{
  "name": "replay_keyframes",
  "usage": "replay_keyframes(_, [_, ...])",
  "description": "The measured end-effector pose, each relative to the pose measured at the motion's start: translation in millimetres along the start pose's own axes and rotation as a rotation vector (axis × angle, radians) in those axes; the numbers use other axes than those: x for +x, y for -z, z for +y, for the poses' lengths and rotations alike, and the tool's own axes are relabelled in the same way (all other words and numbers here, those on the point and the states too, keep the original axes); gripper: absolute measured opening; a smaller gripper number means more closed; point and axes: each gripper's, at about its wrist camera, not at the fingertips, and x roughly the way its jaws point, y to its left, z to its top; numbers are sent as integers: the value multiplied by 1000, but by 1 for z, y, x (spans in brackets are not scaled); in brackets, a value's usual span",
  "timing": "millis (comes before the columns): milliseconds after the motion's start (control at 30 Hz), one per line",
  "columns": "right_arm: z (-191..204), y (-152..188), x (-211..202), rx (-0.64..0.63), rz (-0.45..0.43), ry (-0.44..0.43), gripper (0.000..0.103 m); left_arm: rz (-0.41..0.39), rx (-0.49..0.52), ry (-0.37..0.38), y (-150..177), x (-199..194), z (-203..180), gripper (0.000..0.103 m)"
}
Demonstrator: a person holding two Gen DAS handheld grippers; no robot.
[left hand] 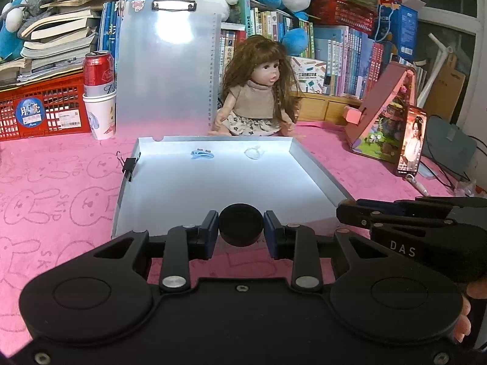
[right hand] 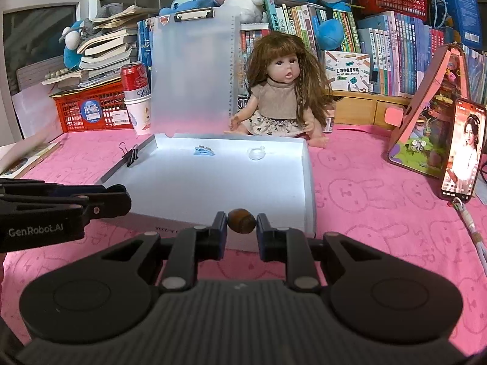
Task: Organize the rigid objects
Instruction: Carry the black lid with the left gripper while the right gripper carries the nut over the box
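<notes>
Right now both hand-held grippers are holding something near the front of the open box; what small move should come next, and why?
Probably carry both forward over the box's near wall before releasing. The left hand-held gripper clamps a black round cap and the right hand-held gripper a brown oval piece, both at that front edge, while the blue hair clip already lies inside.

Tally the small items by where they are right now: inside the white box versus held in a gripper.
In the white box: 2 (blue hair clip, clear piece)
In the left gripper: 1 (black round object)
In the right gripper: 1 (brown oval object)
Total: 4
</notes>
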Motion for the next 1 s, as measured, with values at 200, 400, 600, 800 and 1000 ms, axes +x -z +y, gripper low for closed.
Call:
replay_keyframes(200, [-4,-11,16,2,6,0,25,18,-27,-7,-9,17,5,31])
replay_keyframes(400, [-7,-23,34,25,24,-7,25,43,-56,-16,-19,37,14,31])
replay_keyframes(600, [-6,-30,48,30,34,-1,25,62,-71,-36,-28,57,22,31])
replay_keyframes(800, [-5,-38,61,20,47,0,25,86,-80,-39,-36,73,26,31])
replay_keyframes(1000, [-9,-56,83,42,89,-21,25,130,-108,-22,-54,96,29,31])
